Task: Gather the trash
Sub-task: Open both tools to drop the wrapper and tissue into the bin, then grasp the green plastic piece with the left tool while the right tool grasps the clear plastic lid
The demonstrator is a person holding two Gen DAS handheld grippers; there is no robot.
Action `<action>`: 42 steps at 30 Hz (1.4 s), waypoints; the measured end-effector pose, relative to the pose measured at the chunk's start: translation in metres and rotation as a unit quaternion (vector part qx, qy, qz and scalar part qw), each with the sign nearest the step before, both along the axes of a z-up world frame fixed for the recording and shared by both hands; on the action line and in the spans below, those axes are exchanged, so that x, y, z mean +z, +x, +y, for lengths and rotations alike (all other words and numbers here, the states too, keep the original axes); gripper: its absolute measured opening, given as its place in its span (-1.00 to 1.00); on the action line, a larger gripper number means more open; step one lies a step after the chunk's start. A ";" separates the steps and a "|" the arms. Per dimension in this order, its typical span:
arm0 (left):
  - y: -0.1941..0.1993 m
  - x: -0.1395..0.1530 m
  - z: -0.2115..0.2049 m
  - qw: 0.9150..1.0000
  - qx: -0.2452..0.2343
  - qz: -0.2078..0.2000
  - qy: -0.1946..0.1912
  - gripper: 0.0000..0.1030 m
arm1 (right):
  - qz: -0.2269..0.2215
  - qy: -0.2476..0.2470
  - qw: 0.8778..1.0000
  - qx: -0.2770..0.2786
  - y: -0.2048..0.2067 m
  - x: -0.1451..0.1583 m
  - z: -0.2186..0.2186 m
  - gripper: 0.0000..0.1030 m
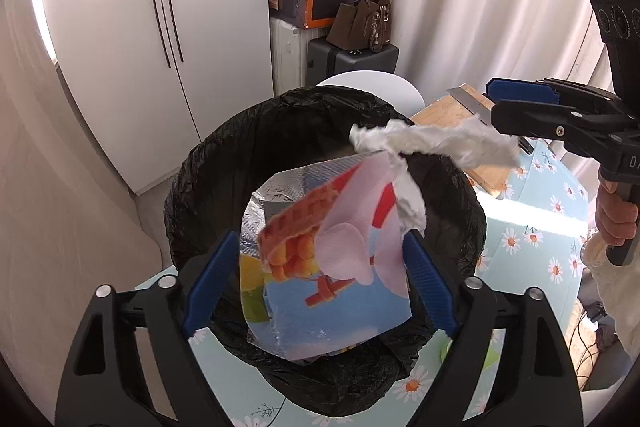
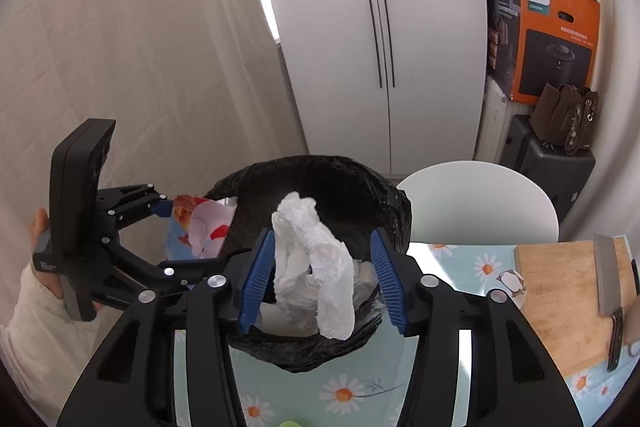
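Black plastic is lining the trash bin, which is standing on the desk near its far edge, its mouth facing up under both tools. The desk is wearing a pale blue cloth printed with daisies.

Over the bin's near rim the left gripper is hanging with its blue pads spread wide. A colourful snack wrapper, foil-backed and printed with a waffle and pink shapes, is sitting between those pads; the right pad seems to be touching the wrapper's edge, the left pad is standing clear of it, so nothing is pinching it. In the right wrist view the same wrapper is showing at the bin's left rim, just ahead of the left tool.

The right gripper is reaching in over the bin's right side, its jaws parted as well. A crumpled white tissue is dangling between its blue pads, leaning against the left one and well apart from the right one, with the bin's opening directly below. From the left wrist camera the tissue is stretching from the right tool's tips across the bin's far right rim, its loose end touching the wrapper's top corner.

Toward the desk's right edge a wooden cutting board is lying flat, and a cleaver is resting on it. A white chair is standing beyond the far edge.
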State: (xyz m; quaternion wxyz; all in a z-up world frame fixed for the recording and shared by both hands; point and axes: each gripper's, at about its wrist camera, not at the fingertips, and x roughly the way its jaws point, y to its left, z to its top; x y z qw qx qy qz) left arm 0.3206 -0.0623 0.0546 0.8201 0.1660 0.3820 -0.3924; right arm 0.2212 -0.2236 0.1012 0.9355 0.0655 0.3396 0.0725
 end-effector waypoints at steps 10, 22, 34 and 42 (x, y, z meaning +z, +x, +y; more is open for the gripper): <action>-0.005 0.009 0.023 0.999 0.041 -0.015 -0.021 0.88 | -0.017 0.013 0.999 -0.034 -0.028 0.003 -0.023 0.68; -0.034 0.010 0.053 0.994 0.103 -0.011 -0.031 0.88 | 0.015 -0.014 0.995 -0.102 -0.046 -0.014 -0.083 0.70; -0.083 -0.002 0.057 0.985 0.173 0.000 -0.026 0.88 | 0.072 -0.041 0.995 -0.051 -0.037 -0.062 -0.118 0.70; -0.126 -0.019 0.038 0.972 0.236 0.010 -0.009 0.88 | 0.099 -0.053 0.994 0.001 -0.025 -0.093 -0.147 0.70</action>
